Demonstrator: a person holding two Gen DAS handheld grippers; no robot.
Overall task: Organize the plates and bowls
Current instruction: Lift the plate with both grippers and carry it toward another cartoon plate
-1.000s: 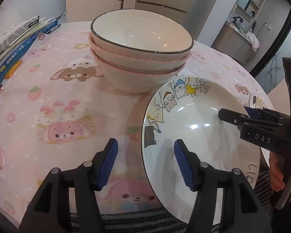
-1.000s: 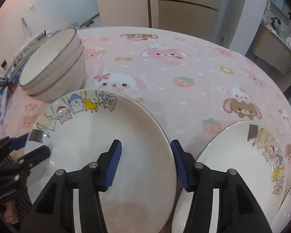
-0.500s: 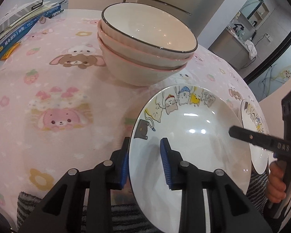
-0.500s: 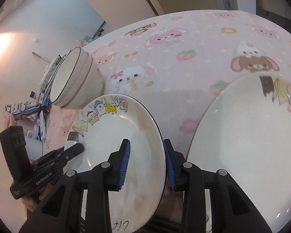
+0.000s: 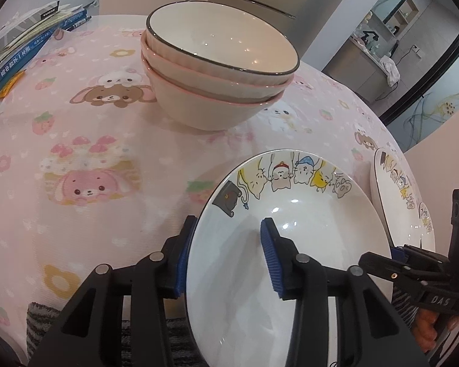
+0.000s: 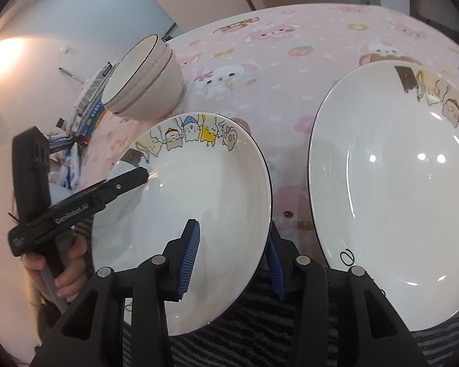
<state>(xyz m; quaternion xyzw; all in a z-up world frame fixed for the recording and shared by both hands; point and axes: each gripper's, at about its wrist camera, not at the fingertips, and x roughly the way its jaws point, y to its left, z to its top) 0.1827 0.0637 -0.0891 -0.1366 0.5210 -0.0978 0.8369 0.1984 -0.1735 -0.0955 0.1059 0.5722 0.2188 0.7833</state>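
Observation:
A white cartoon-cat plate (image 5: 306, 244) is held up off the pink table, tilted, with a gripper on each side. My left gripper (image 5: 226, 257) is shut on its left rim, one pad under and one inside. My right gripper (image 6: 232, 260) is shut on its right rim; the same plate shows in the right wrist view (image 6: 199, 189). A stack of three cream bowls (image 5: 220, 70) stands on the table beyond it. A second cartoon plate (image 6: 397, 189) lies on the table to the right.
Books (image 5: 18, 52) lie piled at the far left of the round table with its pink cartoon cloth (image 5: 85, 140). A striped mat (image 6: 260, 336) is below the grippers. Cupboards and a doorway stand behind the table.
Both grippers closed on the plate's opposite rims, and the plate came up off the table. It now sits farther right, nearer the second plate.

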